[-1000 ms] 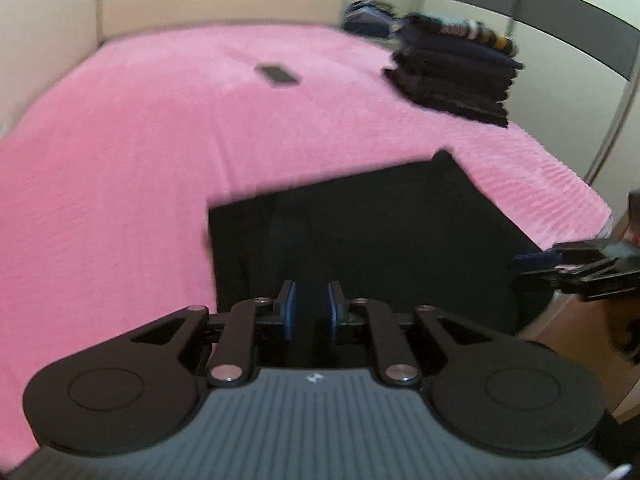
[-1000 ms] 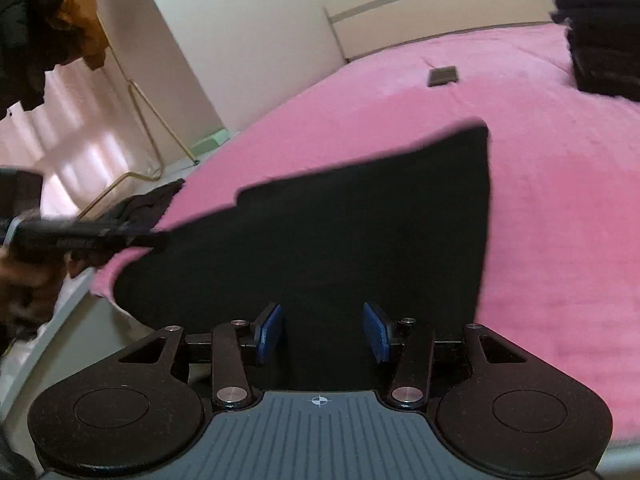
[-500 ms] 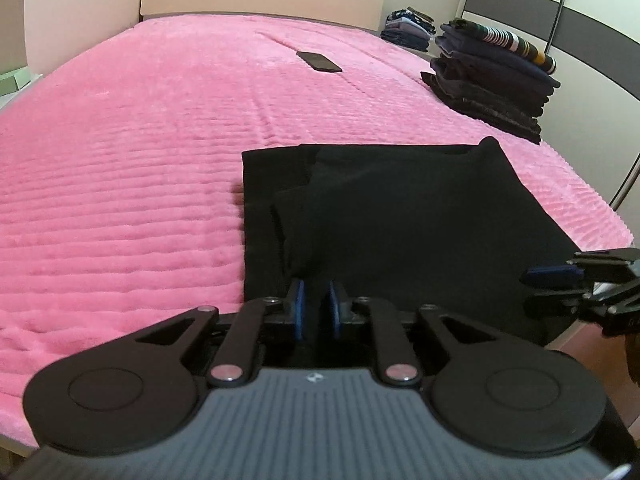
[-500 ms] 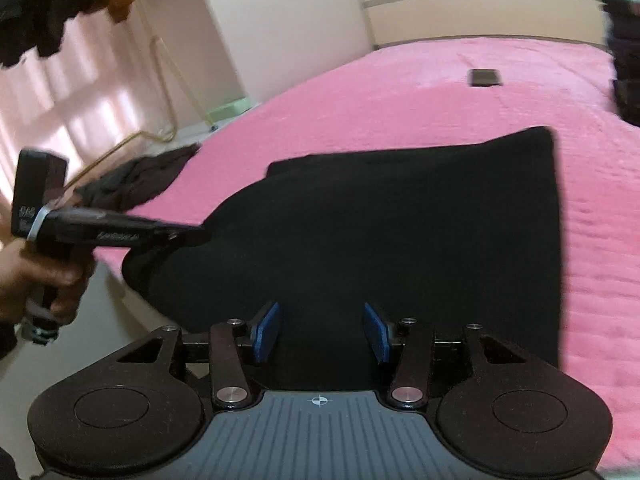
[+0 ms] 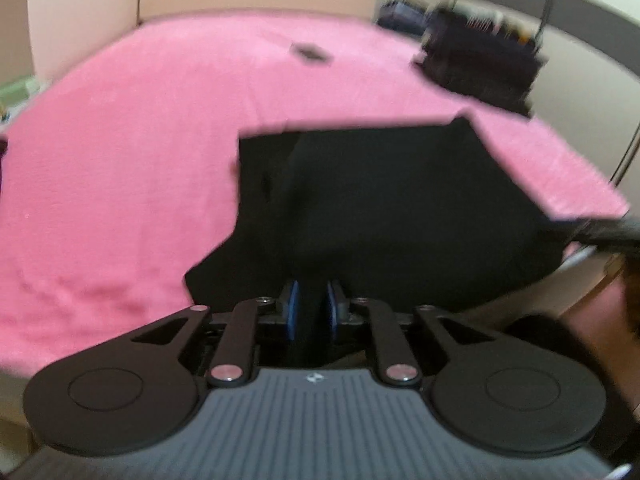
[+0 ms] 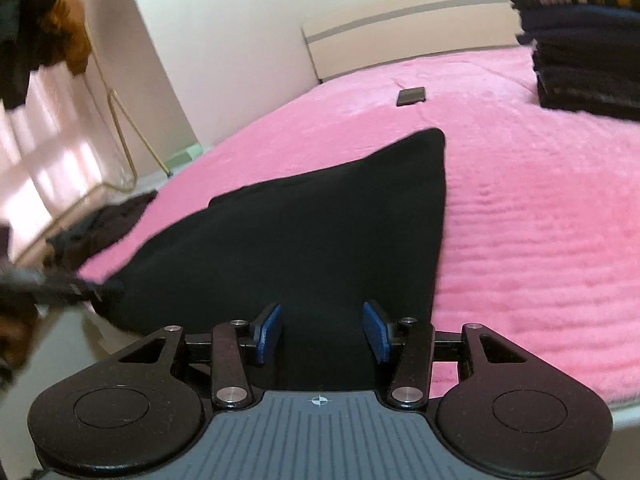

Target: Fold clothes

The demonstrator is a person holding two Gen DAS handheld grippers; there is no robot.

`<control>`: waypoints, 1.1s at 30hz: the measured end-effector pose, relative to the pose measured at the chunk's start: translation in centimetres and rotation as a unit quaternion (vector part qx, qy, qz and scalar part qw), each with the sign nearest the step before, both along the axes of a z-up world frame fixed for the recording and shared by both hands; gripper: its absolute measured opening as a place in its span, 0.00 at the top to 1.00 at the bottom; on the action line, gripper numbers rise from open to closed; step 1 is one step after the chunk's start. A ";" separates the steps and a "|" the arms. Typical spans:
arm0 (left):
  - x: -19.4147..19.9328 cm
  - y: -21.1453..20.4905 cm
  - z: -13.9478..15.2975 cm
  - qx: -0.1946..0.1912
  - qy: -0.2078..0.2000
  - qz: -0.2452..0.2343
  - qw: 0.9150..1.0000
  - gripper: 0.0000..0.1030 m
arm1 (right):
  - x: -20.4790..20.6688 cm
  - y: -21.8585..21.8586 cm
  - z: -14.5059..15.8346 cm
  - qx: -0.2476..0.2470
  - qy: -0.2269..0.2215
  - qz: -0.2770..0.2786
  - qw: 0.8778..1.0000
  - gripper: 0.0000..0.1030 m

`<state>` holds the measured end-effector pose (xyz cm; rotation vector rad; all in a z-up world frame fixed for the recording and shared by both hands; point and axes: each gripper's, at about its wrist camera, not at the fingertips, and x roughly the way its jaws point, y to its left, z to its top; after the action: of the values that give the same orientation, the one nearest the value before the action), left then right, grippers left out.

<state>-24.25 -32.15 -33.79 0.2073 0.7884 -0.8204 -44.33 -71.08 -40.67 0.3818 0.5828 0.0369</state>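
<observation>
Left claw (image 5: 313,306) pinches the black garment (image 5: 392,204) at its near edge for folding across the bed (image 5: 132,128); right claw (image 6: 322,330) straddles it, wide open.

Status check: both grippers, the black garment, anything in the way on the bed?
Left gripper shut on black garment. Right gripper open, straddling its edge. Phone and folded stack lie beyond.

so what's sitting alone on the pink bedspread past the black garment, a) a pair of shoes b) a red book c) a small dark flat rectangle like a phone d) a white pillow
C: in the right wrist view a small dark flat rectangular object lies by itself on the pink bedspread, beyond the far corner of the black garment; it looks like a phone, though it is too small to be sure.
</observation>
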 end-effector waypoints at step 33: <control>-2.3 -0.5 1.4 0.064 -0.026 0.033 0.997 0.84 | -5.9 2.9 4.7 -0.048 0.011 -0.046 0.998 0.19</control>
<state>-26.58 -32.63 -32.43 0.3143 0.7952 -0.7008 -50.20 -68.23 -36.01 0.3157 0.5865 -0.0843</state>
